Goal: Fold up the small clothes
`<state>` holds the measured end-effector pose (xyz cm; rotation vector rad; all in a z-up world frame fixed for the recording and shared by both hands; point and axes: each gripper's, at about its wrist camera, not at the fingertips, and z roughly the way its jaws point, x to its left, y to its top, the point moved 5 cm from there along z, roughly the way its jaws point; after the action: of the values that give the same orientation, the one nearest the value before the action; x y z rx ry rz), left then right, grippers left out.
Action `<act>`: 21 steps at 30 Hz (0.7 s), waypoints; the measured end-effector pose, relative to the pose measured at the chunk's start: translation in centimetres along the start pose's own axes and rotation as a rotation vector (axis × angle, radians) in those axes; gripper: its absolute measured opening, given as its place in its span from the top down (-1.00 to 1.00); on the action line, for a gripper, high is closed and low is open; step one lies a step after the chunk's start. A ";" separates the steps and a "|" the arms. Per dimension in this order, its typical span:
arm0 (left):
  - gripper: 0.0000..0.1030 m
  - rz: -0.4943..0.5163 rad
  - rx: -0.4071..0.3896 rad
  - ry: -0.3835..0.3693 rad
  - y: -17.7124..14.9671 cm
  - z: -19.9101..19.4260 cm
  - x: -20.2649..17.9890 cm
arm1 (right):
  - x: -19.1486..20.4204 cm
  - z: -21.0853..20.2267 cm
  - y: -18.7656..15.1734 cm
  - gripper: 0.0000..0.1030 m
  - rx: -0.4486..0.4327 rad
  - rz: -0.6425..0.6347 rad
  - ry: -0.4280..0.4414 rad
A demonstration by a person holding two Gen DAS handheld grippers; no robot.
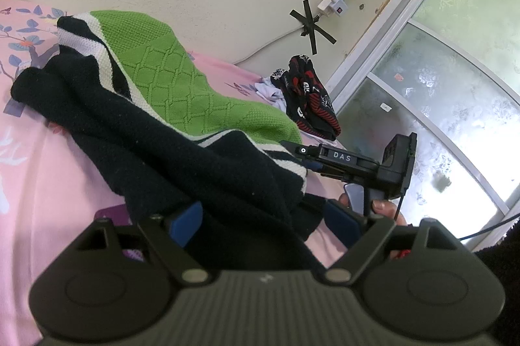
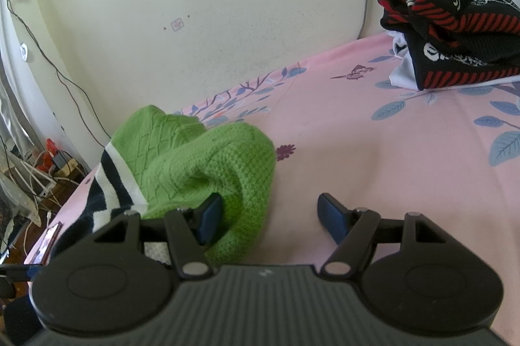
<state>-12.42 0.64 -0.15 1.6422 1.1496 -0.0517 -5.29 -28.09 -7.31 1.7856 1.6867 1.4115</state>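
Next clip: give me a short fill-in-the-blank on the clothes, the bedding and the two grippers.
1. The knitted sweater lying on the bed is black, white and ____.
2. The bedsheet is ____ with a blue leaf print.
3. The folded black garment near the wall has ____ stripes.
4. The jaws of both the left gripper and the right gripper stand ____.

Missing words: green; pink; red; open
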 end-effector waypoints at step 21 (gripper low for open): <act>-0.67 0.000 0.000 0.000 0.0 0.1 -0.1 | -0.1 0.1 0.1 -0.30 0.001 0.005 0.007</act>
<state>-12.43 0.56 -0.13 1.6422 1.1496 -0.0511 -5.08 -28.20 -7.31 1.7878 1.6880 1.4214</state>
